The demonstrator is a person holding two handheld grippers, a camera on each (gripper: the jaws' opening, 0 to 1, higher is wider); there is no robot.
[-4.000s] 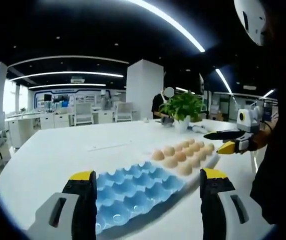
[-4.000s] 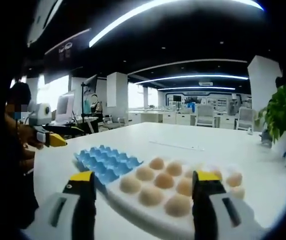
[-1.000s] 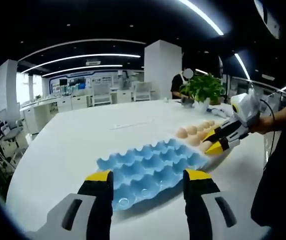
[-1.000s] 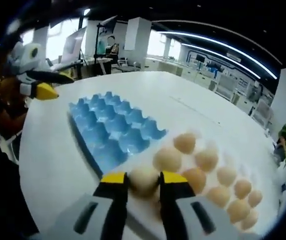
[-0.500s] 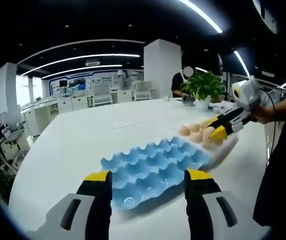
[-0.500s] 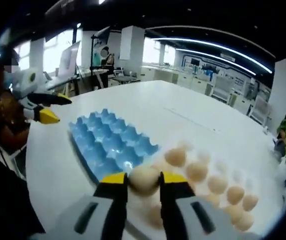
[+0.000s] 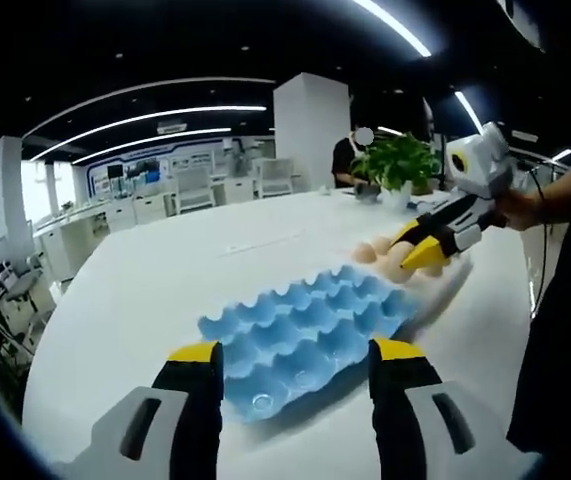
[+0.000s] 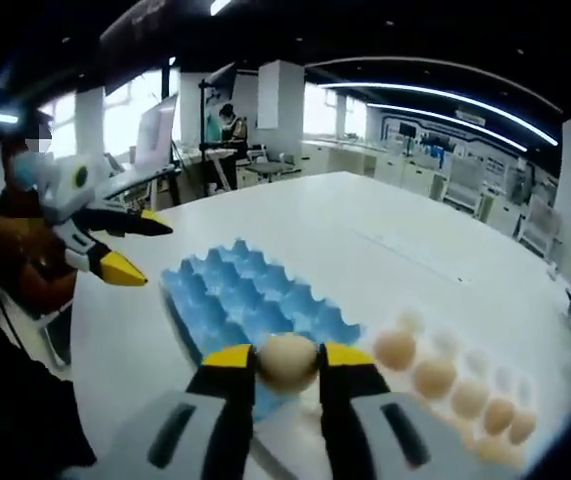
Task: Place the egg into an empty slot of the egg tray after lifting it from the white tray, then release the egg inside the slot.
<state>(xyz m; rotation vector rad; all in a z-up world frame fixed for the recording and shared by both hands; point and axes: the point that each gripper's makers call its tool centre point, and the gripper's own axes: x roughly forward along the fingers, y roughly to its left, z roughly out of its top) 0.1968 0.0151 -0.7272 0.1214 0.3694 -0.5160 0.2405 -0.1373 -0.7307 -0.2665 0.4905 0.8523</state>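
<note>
White tabletop point(image 8: 295, 230) carries both trays side by side, so the carry between them is short. Largest is the blue moulded egg tray point(image 8: 250, 305), every visible slot empty; its long axis runs from the near right to the far left. Just beyond its right end sits the white tray point(image 8: 485, 425) of tan eggs. The right gripper point(image 8: 287, 362) is clamped on a pale beige egg point(image 8: 287, 360), lifted above the blue tray's near edge; which way its long axis points cannot be told. The left gripper point(image 7: 290, 350) waits with jaws apart, holding nothing.
</note>
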